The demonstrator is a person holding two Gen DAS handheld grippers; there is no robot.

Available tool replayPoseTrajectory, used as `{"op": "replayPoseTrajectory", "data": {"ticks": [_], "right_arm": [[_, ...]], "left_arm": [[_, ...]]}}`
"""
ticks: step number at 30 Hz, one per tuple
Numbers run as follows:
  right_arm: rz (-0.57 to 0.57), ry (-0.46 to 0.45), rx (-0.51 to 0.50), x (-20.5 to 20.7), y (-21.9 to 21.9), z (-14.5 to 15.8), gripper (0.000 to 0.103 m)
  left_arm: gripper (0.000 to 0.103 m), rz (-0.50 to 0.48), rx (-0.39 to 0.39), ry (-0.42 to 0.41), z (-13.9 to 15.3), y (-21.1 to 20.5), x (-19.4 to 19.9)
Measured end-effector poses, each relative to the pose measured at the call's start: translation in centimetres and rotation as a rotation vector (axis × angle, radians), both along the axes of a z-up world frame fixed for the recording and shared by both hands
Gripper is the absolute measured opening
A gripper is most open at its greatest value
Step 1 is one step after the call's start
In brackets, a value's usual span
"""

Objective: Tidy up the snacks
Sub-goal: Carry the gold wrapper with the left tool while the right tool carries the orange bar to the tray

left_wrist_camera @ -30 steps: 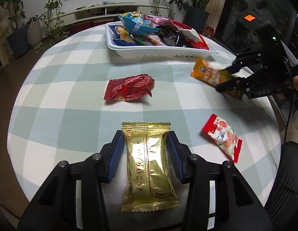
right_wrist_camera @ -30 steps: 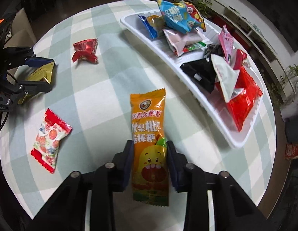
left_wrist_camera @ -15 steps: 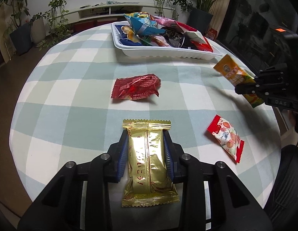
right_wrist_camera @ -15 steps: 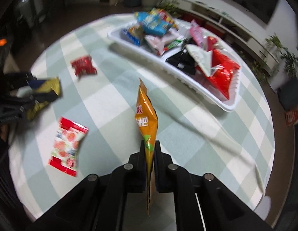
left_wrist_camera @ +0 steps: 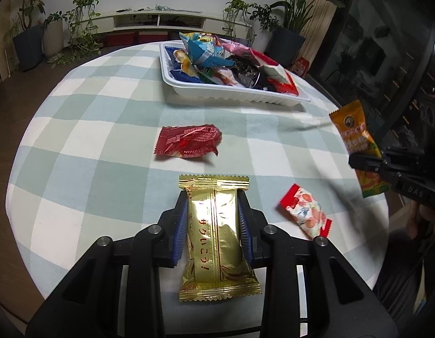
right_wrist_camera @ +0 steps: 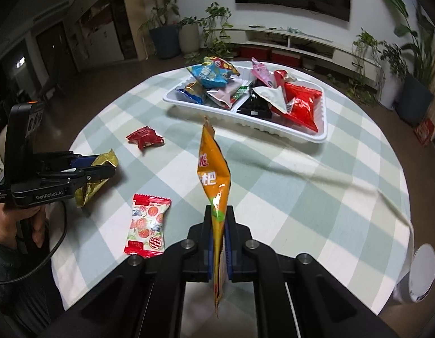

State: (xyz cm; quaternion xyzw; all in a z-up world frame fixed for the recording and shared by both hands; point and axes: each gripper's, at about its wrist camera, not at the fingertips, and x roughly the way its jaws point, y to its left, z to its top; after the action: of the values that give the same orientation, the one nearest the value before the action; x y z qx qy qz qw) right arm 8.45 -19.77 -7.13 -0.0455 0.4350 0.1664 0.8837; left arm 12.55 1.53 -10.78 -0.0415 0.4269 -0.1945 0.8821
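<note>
A gold snack packet (left_wrist_camera: 214, 239) lies lengthwise between the blue pads of my left gripper (left_wrist_camera: 213, 197), which is shut on it at the near edge of the round table. The right wrist view shows the same gripper (right_wrist_camera: 105, 166) and the gold packet (right_wrist_camera: 91, 188) at the left. My right gripper (right_wrist_camera: 218, 214) is shut on an orange snack packet (right_wrist_camera: 214, 177), held edge-on above the cloth. From the left wrist view, that orange packet (left_wrist_camera: 352, 132) hangs at the far right in the right gripper (left_wrist_camera: 366, 163). A white tray (left_wrist_camera: 234, 95) with several snack bags stands at the back.
A crumpled red wrapper (left_wrist_camera: 189, 143) lies mid-table, short of the tray (right_wrist_camera: 245, 124). A red-and-white candy packet (right_wrist_camera: 145, 224) lies near the front edge between the grippers. A person's hand (right_wrist_camera: 26, 222) holds the left gripper. The checked cloth (right_wrist_camera: 316, 197) is bare to the right.
The left jaws closed onto the gold packet. The right gripper rolled, turned the orange packet on edge and carried it up and away from the table's middle.
</note>
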Motion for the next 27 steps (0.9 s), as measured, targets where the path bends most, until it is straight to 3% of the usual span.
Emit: {"op": "replayPoseTrajectory", "data": {"ticks": [12,21,27], "right_arm": [[-0.071,-0.058,0.079,1.6,-2.6,3.6,0.007],[-0.085,-0.136,0.077,5.9,-2.5,8.5,0.007],[-0.118,-0.138,0.091,11.4,-2.5,10.8,0.007]], "left_arm": [[0.03,-0.004,-0.134,-0.069,7.0,-0.1,2.6],[0.03,-0.022,-0.135,-0.148,13.3,-2.1,8.6],[0.03,-0.025,-0.107,-0.157,15.3,-5.3,14.1]]}}
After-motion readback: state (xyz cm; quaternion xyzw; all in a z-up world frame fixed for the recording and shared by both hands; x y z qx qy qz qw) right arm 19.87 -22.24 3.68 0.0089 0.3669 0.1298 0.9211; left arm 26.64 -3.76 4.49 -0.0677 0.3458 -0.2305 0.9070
